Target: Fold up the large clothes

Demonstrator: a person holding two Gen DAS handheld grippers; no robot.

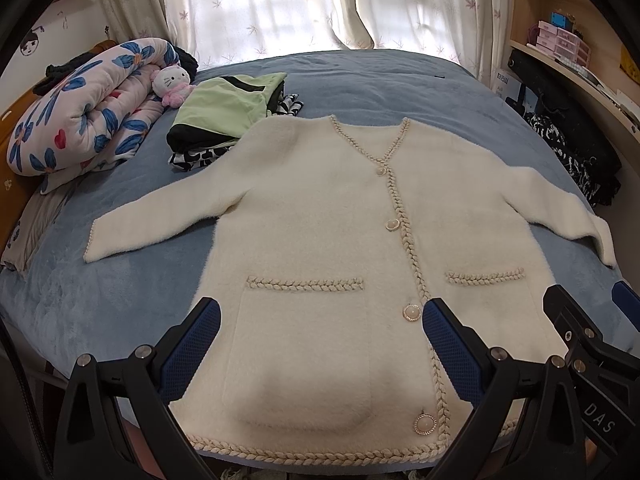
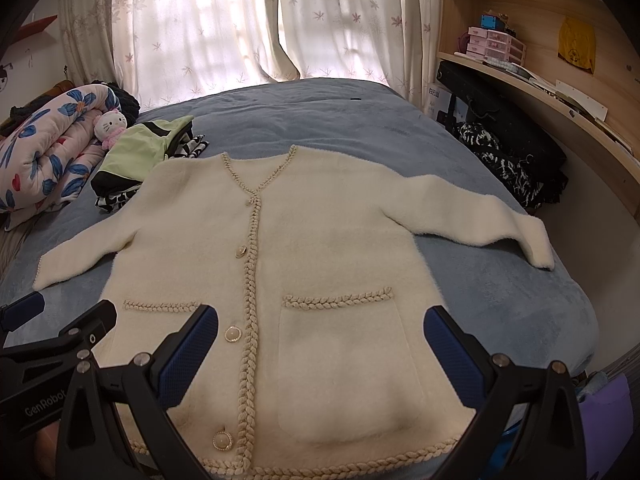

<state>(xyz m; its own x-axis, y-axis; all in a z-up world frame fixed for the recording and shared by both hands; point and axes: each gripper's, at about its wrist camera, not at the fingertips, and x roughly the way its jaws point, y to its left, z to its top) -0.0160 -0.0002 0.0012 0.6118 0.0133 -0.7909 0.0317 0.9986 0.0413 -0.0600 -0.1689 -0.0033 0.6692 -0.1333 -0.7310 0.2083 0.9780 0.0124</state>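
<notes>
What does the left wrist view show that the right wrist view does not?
Only the left wrist view: the left gripper framing the cardigan's left pocket and button placket. Only the right wrist view: the right gripper framing the right pocket, plus a yellow bag on the shelf. Both: the cream cardigan spread flat, buttoned, on the blue bed, the folded green garment, and the Hello Kitty plush.

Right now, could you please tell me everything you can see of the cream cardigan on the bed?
The cream cardigan looks fluffy, with braided trim along neckline, placket, hem and both patch pockets. Four pearly buttons are fastened. It lies flat, front up, on the blue bedspread, sleeves spread outward, hem toward the cameras. One shoulder reaches the folded clothes pile. Neither gripper touches it.
</notes>
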